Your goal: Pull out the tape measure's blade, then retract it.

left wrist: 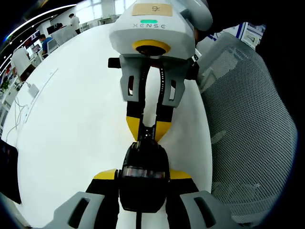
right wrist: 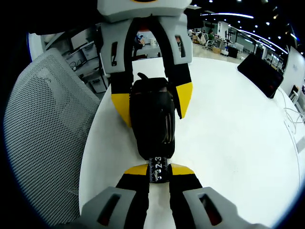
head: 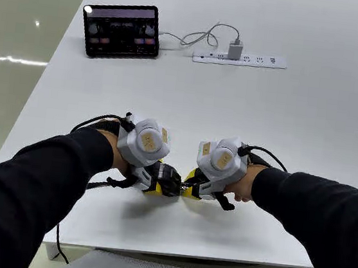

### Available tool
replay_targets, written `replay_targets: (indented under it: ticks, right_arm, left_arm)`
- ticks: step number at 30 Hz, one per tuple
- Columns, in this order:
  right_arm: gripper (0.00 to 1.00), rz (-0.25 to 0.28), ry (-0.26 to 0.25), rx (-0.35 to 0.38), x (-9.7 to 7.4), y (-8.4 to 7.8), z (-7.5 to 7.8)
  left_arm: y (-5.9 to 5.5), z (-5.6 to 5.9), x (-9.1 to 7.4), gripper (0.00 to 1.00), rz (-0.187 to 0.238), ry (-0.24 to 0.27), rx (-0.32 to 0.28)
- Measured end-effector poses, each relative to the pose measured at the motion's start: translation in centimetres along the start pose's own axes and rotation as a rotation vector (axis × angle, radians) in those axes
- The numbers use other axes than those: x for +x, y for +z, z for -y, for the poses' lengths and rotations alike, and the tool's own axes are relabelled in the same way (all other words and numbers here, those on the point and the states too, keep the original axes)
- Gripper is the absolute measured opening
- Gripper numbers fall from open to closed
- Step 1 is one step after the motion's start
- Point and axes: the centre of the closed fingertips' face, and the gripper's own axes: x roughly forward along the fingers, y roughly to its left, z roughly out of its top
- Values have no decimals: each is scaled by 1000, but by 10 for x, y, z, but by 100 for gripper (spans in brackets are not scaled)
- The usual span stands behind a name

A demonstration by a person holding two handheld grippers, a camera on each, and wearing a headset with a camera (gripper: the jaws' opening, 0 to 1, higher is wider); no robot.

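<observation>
1 black tape measure (right wrist: 152, 119) near the front edge of the white table (head: 246, 116), between the 2 grippers. Clamped across its case by the left gripper (left wrist: 143, 174), jaws part-open around the body. 1 short length of blade (right wrist: 157, 175), marked 2 and 3, out of the case and pinched by the right gripper (right wrist: 159, 170), jaws almost together. Farther back, well apart: 1 tablet (head: 121, 30), 1 power strip (head: 239, 59) with 1 charger (head: 235, 50) plugged in. 1 mesh chair (right wrist: 43, 119) beside the near edge.
</observation>
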Motion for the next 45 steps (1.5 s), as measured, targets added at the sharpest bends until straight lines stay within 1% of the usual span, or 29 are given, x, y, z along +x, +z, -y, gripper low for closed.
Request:
replay_targets:
  ticks: [25, 38, 45]
  right_arm:
    - [11, -17, -8, -7, -11, -9, 2]
    - [11, -22, -15, -9, -18, -17, 2]
    - [11, -27, -19, -7, -20, -20, 2]
  left_arm:
    - [0, -1, 0, 33, 6, 3, -13]
    - [0, -1, 0, 33, 6, 4, -15]
    - [1, 0, 0, 33, 12, 8, -21]
